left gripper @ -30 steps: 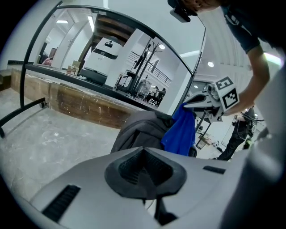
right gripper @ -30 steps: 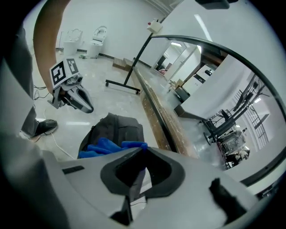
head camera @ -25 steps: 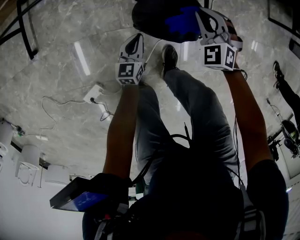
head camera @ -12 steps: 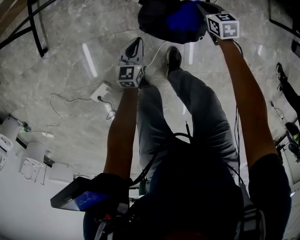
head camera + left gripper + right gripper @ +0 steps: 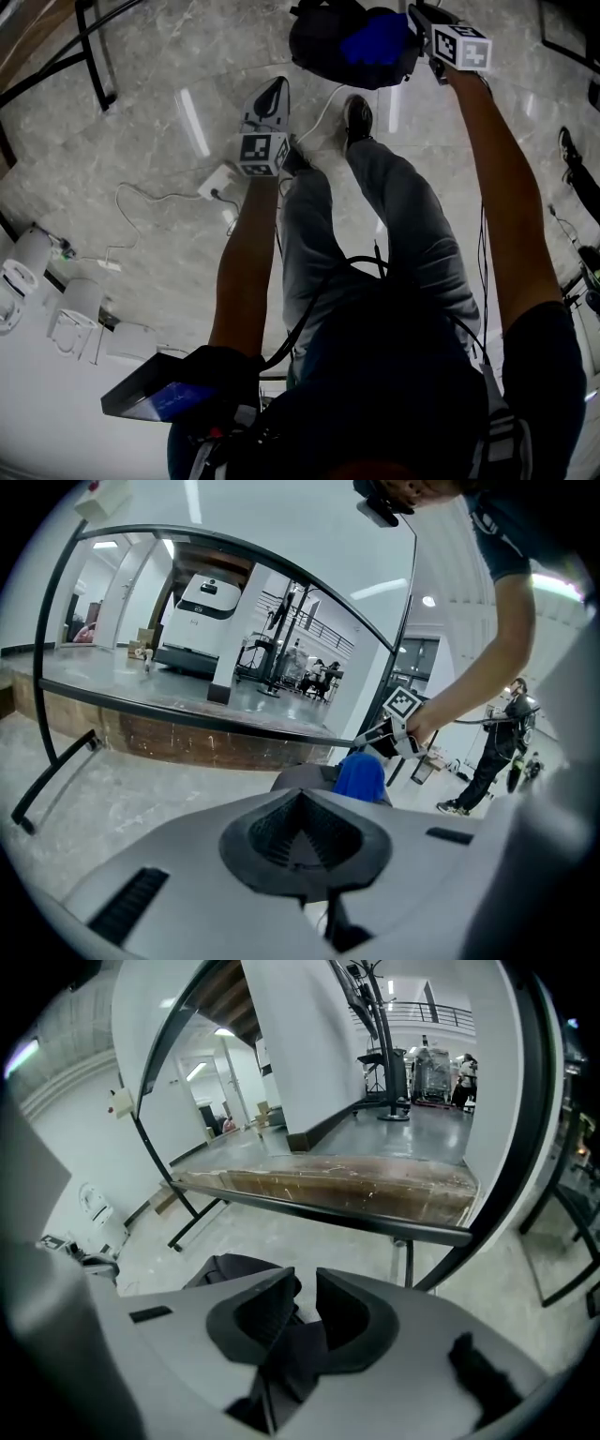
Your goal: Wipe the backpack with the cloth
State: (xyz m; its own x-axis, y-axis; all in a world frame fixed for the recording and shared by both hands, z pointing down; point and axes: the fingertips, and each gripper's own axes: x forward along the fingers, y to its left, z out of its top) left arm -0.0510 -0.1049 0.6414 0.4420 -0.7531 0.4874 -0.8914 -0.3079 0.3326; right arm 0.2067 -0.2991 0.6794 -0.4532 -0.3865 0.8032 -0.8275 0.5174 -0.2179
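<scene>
Head view shows one dark backpack (image 5: 330,47) lying on the marble floor (image 5: 141,122) at the top of the picture, just beyond the person's one clearly visible shoe (image 5: 357,118). Its long axis runs across the picture, left to right; which end is its top cannot be told. One blue cloth (image 5: 380,37) lies on the backpack's right part. There are two grippers. The right gripper (image 5: 424,21) reaches to the cloth's right edge. Its jaws have just been opening and stand a little apart, and the dark stuff low in the gap cannot be made out. The left gripper (image 5: 270,94) hangs over bare floor, well apart from the backpack, clenched with nothing between its jaws. One white power strip (image 5: 220,183) with a thin cable (image 5: 141,192) lies on the floor to its left.
</scene>
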